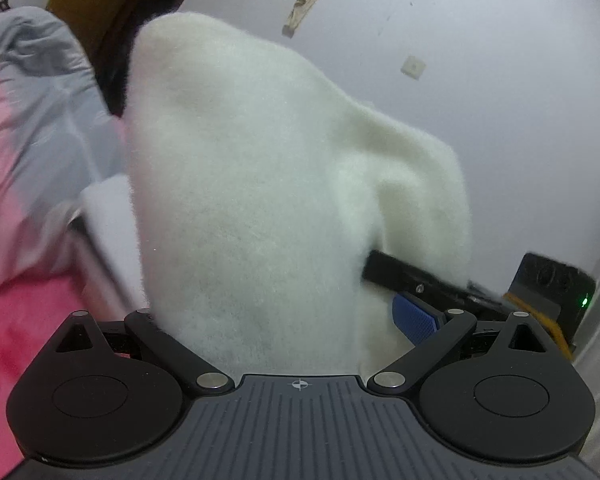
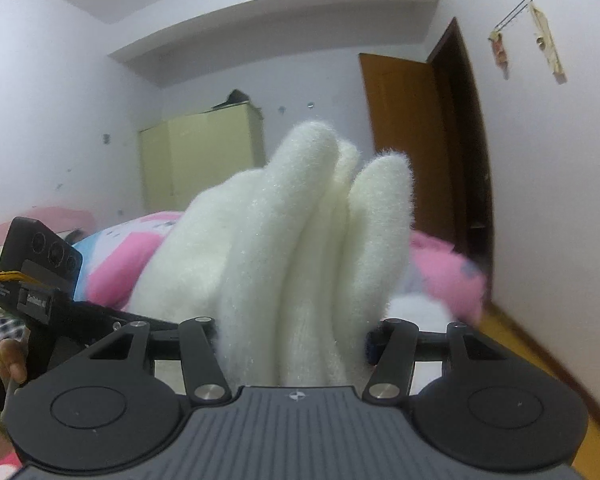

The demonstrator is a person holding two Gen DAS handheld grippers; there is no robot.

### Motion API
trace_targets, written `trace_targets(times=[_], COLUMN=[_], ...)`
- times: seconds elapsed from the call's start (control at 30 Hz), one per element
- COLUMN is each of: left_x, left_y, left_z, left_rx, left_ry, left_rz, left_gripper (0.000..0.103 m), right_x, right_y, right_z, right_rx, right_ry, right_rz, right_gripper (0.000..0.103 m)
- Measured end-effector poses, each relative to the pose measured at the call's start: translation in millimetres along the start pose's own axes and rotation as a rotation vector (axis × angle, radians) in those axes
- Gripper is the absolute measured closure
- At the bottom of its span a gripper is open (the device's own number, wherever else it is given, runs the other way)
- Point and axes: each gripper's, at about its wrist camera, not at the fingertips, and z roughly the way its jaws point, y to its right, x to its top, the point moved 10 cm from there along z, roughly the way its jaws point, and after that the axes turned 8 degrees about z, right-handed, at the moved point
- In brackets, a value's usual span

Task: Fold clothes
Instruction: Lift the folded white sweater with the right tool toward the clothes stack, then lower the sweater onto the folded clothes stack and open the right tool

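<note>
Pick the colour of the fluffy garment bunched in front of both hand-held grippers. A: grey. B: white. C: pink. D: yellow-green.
B: the fluffy garment rising in front of the left hand-held gripper is white, and the same white folds fill the right wrist view; pink belongs only to the bedding behind.

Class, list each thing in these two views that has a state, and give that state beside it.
White fluffy garment: lifted, bunched, held by both grippers.
Left gripper: fingertips buried in the garment, apparently shut on it.
Right gripper: fingertips buried in gathered folds, apparently shut on them.
Door: open.
Green light: lit.
Cabinet: closed.
Bedding: rumpled.
</note>
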Motion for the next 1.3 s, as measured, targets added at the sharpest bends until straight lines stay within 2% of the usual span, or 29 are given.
trace_targets(times=[0.1, 0.2, 0.43, 0.6, 0.77, 0.87, 0.93, 1.0, 1.1, 1.13, 1.2, 1.3], left_x=[28.1, 40.7, 32.4, 25.0, 4.7, -20.3, -27.6, -32.2, -39.0, -41.2, -44.9, -43.5], left_y=[-16.0, -31.5, -73.5, -108.5, -147.8, -179.9, -190.8, -198.9, -211.1, -215.2, -222.7, -224.9], left_z=[37.1, 64.2, 108.2, 127.1, 146.5, 162.0, 159.4, 153.3, 144.0, 140.9, 133.7, 117.7], left_rx=[-0.004, 0.007, 0.019, 0.047, 0.086, 0.118, 0.110, 0.094, 0.070, 0.061, 0.053, 0.065], left_ry=[0.001, -0.008, -0.060, -0.100, -0.153, -0.198, -0.191, -0.174, -0.149, -0.140, -0.123, -0.081], left_rz=[-0.019, -0.029, -0.106, -0.150, -0.198, -0.237, -0.276, -0.319, -0.384, -0.405, -0.438, -0.448], left_gripper=[0.004, 0.004, 0.004, 0.004, 0.004, 0.004, 0.005, 0.005, 0.004, 0.004, 0.004, 0.004], right_x=[29.9, 41.4, 36.0, 20.4, -10.3, -37.5, -54.0, -69.3, -60.7, -54.9, -39.3, -17.2], right_y=[41.8, 75.8, 125.2, 148.6, 176.2, 205.8, 228.9, 251.0, 259.4, 265.5, 278.9, 300.5], right_z=[30.2, 61.3, 124.0, 160.3, 203.1, 232.7, 246.5, 259.4, 253.5, 249.2, 235.1, 196.3], right_rx=[-0.006, 0.008, 0.015, 0.027, 0.049, 0.037, 0.018, 0.000, -0.018, -0.055, -0.125, -0.166], right_ry=[-0.006, -0.033, -0.154, -0.224, -0.293, -0.338, -0.352, -0.363, -0.302, -0.269, -0.183, 0.010], right_rz=[0.021, 0.067, 0.099, 0.145, 0.173, 0.201, 0.290, 0.375, 0.379, 0.364, 0.358, 0.459], right_gripper=[0.045, 0.045, 0.045, 0.045, 0.044, 0.034, 0.025, 0.023, 0.022, 0.021, 0.019, 0.019])
